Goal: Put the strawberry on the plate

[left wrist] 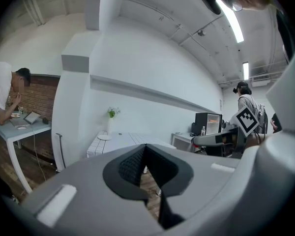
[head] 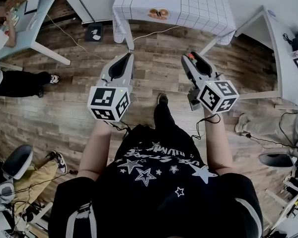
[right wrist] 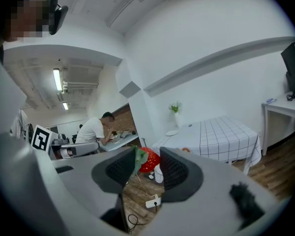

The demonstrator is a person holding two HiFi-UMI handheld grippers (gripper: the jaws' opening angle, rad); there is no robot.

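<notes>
The right claw (right wrist: 150, 165) grips the strawberry (right wrist: 151, 161) between its two dark pads, and the pads stand quite wide apart because of the fruit. In the right gripper view the strawberry lies across the claw: its long axis goes from one pad to the other, the green leaves are pressed on the pad at the left of that view, and the red body points to the pad at the right. In the head view the strawberry (head: 190, 56) is at the tip of the right claw (head: 191, 58), high above the wooden floor (head: 154, 83) and not over the surface (head: 203, 6) with the checked cloth. A white plate (right wrist: 172, 132) lies on the far end of that surface. The left claw (left wrist: 145, 154) is closed and holds nothing.
</notes>
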